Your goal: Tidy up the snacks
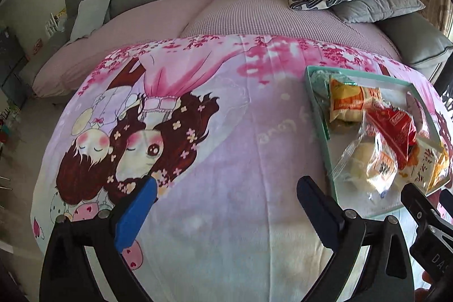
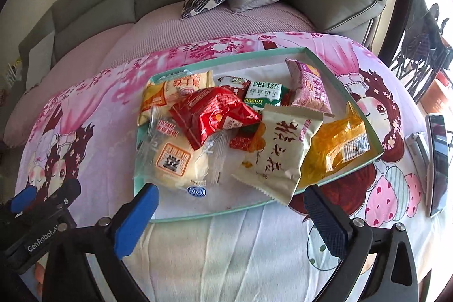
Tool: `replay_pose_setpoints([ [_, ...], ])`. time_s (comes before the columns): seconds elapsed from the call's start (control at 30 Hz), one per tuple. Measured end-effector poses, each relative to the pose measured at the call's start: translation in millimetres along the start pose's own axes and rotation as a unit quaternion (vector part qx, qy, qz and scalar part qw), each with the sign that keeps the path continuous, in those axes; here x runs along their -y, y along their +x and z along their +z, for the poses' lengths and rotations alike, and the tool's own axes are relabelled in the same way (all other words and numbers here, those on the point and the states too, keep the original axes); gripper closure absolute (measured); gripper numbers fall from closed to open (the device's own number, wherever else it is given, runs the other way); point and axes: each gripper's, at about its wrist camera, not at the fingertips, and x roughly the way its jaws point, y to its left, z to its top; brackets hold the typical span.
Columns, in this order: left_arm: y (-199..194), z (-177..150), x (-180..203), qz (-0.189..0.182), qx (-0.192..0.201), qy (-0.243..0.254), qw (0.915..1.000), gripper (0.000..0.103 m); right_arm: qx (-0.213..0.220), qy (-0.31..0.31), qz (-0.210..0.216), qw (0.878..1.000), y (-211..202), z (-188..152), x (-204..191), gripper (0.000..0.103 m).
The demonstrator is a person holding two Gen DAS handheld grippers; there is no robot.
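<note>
The snack packets lie heaped in a shallow mint-green tray (image 2: 344, 81) that stands on the worktop (image 2: 254, 245), which is covered with a pink cartoon cloth. In the tray one sees a red packet (image 2: 215, 115) on top of the heap, a clear-wrapped round bun (image 2: 177, 163) at the near left, a cream packet with dark writing (image 2: 280, 157) whose near corner hangs over the near rim, a yellow packet (image 2: 337, 149) leaning at the right wall, a pink packet (image 2: 308, 88) at the far right, and a green-and-white biscuit packet (image 2: 264, 94) behind. The right claw (image 2: 230, 212) hovers just before the near rim with its blue pads wide apart and nothing between them. The left claw (image 1: 226, 198) is also spread open and empty, over bare cloth to the left of the tray. No packet is visible outside the tray, so this scene fits a heap waiting to be sorted as well as one just gathered in; the pictures do not settle which. If a packet is to be taken, the wrappers look thin and slippery, so a grip on a sealed edge should probably hold better than a grip on the puffed middle. The soft bun would likely squash under strong closing. A phone (image 2: 437, 160) lies at the far right of the worktop, well apart from the tray.
</note>
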Motion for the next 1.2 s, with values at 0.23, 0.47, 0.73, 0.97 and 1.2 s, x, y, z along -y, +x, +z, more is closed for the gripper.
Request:
replay_pose_setpoints([
  [0.23,-1,-18,-9,-0.003,-0.018,-0.005,0.9998,0.004,-0.005,-0.02,0.0,1.0,1,-9,-12,0.0],
  [0.47,1,-16,-13,-0.006,-0.022,-0.01,0.9997,0.004,-0.004,-0.025,0.001,1.0,1,-9,-14,0.0],
  [0.73,10,-17,-15,-0.01,-0.044,-0.001,0.999,0.004,-0.002,-0.034,-0.001,0.999,3,-9,-16,0.0],
  [0.97,15,-17,-16,-0.019,-0.059,0.007,0.9981,0.004,-0.005,-0.038,-0.009,0.999,6,-9,-15,0.0],
  [1.2,14,-18,-19,-0.028,-0.064,0.002,0.9976,0.004,-0.002,-0.046,-0.01,0.999,4,-10,-16,0.0],
])
